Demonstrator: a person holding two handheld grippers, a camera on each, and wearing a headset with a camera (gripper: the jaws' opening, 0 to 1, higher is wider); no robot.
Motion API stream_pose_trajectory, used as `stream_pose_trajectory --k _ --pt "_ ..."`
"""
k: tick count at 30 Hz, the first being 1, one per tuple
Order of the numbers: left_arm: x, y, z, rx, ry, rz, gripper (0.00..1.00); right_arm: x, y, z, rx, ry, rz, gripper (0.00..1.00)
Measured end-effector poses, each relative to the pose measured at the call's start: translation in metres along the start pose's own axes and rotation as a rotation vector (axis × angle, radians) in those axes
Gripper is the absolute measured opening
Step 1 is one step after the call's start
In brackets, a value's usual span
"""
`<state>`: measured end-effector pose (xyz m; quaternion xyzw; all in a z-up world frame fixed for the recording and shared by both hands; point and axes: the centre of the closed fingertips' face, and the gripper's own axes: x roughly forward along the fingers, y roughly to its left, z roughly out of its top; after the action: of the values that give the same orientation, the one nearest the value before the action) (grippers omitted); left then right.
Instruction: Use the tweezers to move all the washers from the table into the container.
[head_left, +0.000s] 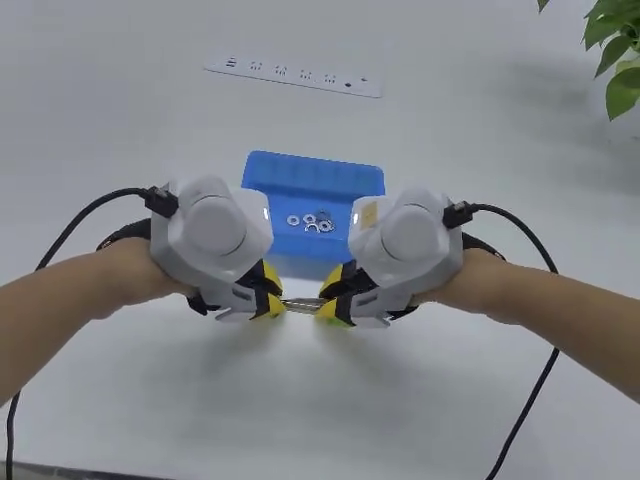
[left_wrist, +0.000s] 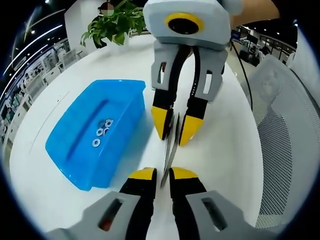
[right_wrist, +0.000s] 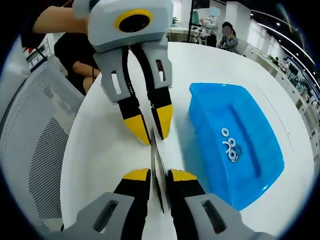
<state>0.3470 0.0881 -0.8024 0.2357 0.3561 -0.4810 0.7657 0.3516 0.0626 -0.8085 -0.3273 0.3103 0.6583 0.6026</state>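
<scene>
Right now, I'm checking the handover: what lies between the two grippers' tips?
The tweezers span that gap, with the left gripper and the right gripper each shut on an end; the left gripper view shows it clearest.

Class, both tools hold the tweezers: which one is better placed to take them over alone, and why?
Probably the right tool: the tweezers reach deeper between its jaws, while the left tool pinches just their end. The container lies equally near both.

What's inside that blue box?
A small cluster of washers lies on the floor of the blue box. In the head view the left gripper and right gripper, both holding the tweezers, cover its near wall; the floor just behind it is hidden there.
</scene>
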Motion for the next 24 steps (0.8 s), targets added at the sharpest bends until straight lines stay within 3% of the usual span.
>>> stream_pose_trajectory --k 5,8,10,13,15,17,19,22,24 --pt "-0.015 0.001 0.000 -0.045 -0.043 0.021 0.20 0.001 0.009 -0.001 -0.055 0.008 -0.004 0.22" --pt "-0.028 0.001 0.000 -0.073 -0.082 0.041 0.26 -0.003 0.002 -0.002 -0.041 -0.009 -0.056 0.29" --pt "-0.039 -0.001 -0.005 -0.085 -0.102 0.053 0.29 -0.009 0.005 -0.003 0.021 -0.045 -0.057 0.29" --pt "-0.053 -0.005 -0.019 -0.138 -0.107 0.069 0.30 -0.022 0.006 -0.008 0.044 -0.082 -0.075 0.29" --pt "-0.059 -0.014 -0.031 -0.246 -0.105 0.047 0.34 -0.032 0.005 -0.008 0.112 -0.127 -0.111 0.31" --pt "-0.066 -0.014 -0.037 -0.255 -0.136 0.094 0.37 -0.044 0.003 -0.009 0.187 -0.180 -0.151 0.33" --pt "-0.073 -0.018 -0.038 -0.315 -0.172 0.107 0.40 -0.055 0.002 -0.009 0.219 -0.219 -0.189 0.38" --pt "-0.088 -0.014 -0.035 -0.313 -0.229 0.179 0.54 -0.076 0.000 -0.010 0.205 -0.247 -0.253 0.41" --pt "-0.098 -0.008 -0.039 -0.298 -0.219 0.244 0.77 -0.091 -0.001 -0.008 0.181 -0.290 -0.298 0.50"
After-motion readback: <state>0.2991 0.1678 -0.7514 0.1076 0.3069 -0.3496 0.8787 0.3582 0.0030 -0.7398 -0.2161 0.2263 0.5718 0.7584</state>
